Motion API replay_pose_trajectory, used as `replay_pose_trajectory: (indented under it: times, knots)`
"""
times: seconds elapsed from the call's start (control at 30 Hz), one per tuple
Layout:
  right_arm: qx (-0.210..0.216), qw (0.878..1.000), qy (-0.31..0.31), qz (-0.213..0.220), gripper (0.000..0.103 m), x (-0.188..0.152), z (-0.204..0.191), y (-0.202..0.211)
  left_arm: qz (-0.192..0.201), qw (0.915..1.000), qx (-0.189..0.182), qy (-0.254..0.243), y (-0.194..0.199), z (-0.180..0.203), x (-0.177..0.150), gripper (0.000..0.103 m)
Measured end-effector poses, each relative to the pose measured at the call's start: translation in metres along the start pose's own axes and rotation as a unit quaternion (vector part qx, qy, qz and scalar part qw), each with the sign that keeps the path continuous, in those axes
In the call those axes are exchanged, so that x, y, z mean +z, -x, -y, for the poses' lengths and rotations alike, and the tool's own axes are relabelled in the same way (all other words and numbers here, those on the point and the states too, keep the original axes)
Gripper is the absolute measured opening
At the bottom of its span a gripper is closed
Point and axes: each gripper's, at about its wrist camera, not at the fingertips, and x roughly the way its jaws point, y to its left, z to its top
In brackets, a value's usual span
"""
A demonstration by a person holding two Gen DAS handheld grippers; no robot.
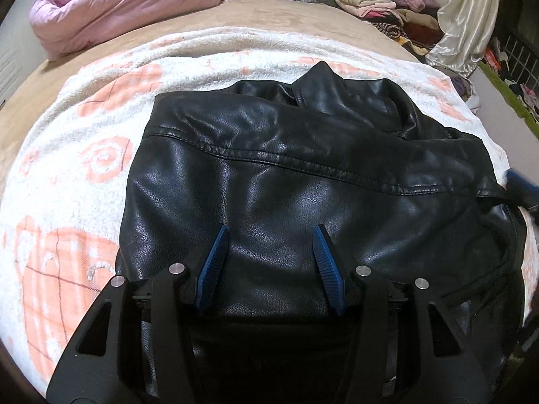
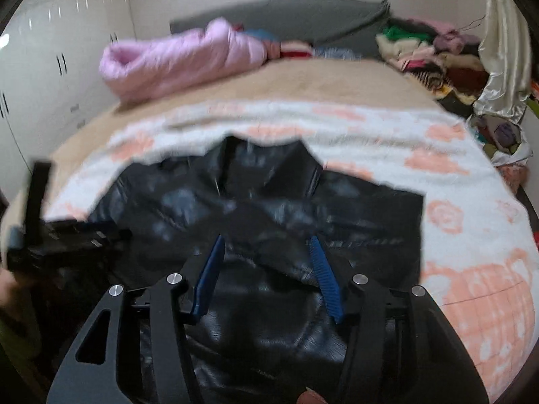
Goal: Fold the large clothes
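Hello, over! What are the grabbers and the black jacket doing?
Left gripper open, right gripper open, both empty. Black leather jacket lying on white-and-peach blanket. Nothing blocking.

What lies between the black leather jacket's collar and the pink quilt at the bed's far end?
Left wrist view: the white-and-peach blanket, then bare tan bedsheet, between jacket and quilt.

Glossy, grained black leather jacket (image 1: 269,175) lies on a fluffy, rough fleece blanket (image 1: 84,128); pink quilt (image 1: 111,10) looks satiny.
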Motion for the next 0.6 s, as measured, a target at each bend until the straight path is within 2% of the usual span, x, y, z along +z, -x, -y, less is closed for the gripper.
replay_pose_trajectory:
  times: [0.1,0.17,0.27,0.4,0.47,0.53,0.6]
  knots:
    - [0.007,0.998,-0.029,-0.056,0.051,-0.016,0.015,-0.028,0.0,1.0,-0.001,0.0,0.0,0.0,0.0,0.044]
    - [0.013,0.997,-0.035,-0.062,0.051,-0.023,0.019,-0.037,0.002,1.0,0.001,-0.002,-0.001,0.001,-0.001,0.044]
    - [0.0,0.998,-0.017,-0.063,0.051,-0.025,0.013,-0.038,0.005,0.9999,0.006,-0.007,-0.003,0.004,-0.001,0.044]
    - [0.029,0.997,-0.047,-0.045,0.051,-0.027,0.021,-0.03,0.008,0.9999,0.005,-0.006,-0.002,0.004,-0.002,0.044]
    - [0.041,0.997,-0.063,-0.03,0.056,-0.025,0.023,-0.016,0.011,0.9999,0.008,-0.01,0.002,0.006,-0.001,0.044]
    - [0.051,0.997,-0.051,0.007,0.065,-0.025,0.019,0.008,0.019,0.9996,0.012,-0.016,0.01,0.009,0.0,0.043]
    - [0.042,0.998,-0.034,0.02,0.065,-0.027,0.015,0.02,0.025,0.9995,0.011,-0.015,0.019,0.011,0.0,0.043]
